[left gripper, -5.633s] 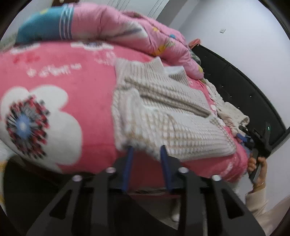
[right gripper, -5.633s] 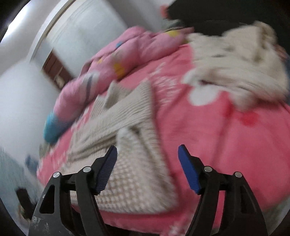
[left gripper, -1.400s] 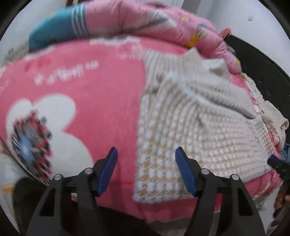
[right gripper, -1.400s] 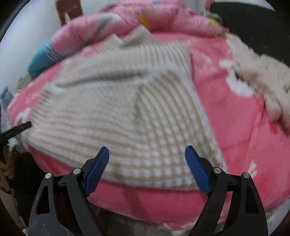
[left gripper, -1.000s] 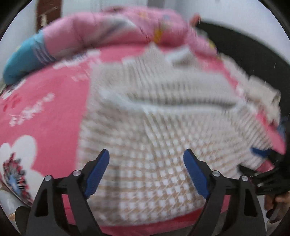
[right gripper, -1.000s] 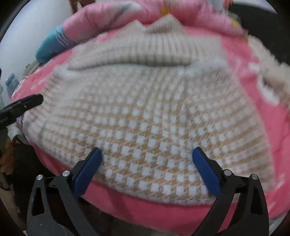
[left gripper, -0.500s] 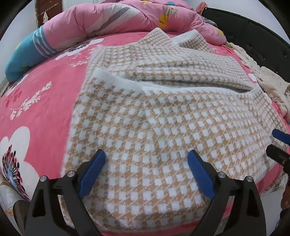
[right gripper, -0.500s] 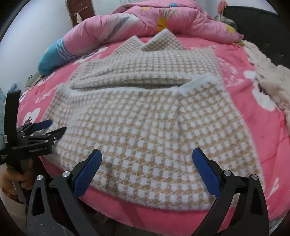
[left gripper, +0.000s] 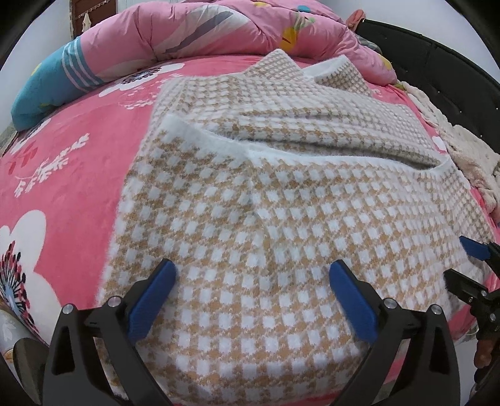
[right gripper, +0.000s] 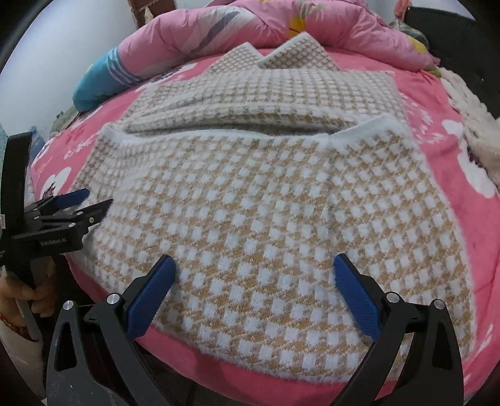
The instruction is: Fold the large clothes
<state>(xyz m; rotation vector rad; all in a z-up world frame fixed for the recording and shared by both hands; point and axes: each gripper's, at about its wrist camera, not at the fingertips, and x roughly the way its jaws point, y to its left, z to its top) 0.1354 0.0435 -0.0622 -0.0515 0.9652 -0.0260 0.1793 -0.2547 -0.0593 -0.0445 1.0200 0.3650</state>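
Checked knit sweater (left gripper: pixel 281 218), tan/white, flat on pink floral blanket (left gripper: pixel 68 175) of bed, near the front edge; lower part folded up over body, white hem band running across mid-garment, two pointed corners sticking out at far end. Left tool (left gripper: pixel 250 274) above near hem, jaws wide, just been opening; fabric seen between blue pads (left gripper: pixel 150 299) but not pinched, pads clear of it as far as can be told. Right tool (right gripper: pixel 254 271) likewise wide apart over near edge of sweater, nothing gripped. In left wrist view, right tool at far right edge by sweater's side, blue tip visible; in right wrist view, left tool at far left by opposite side, a hand (right gripper: pixel 18 290) on its handle. Pink quilt (left gripper: pixel 218 28) w/ teal end bunched along far side of bed. Cream fuzzy garment (left gripper: pixel 462 146) heaped at right of bed, apart from sweater. Dark headboard (left gripper: pixel 437 62) behind. Slight blur in right wrist view, detail otherwise adequate.
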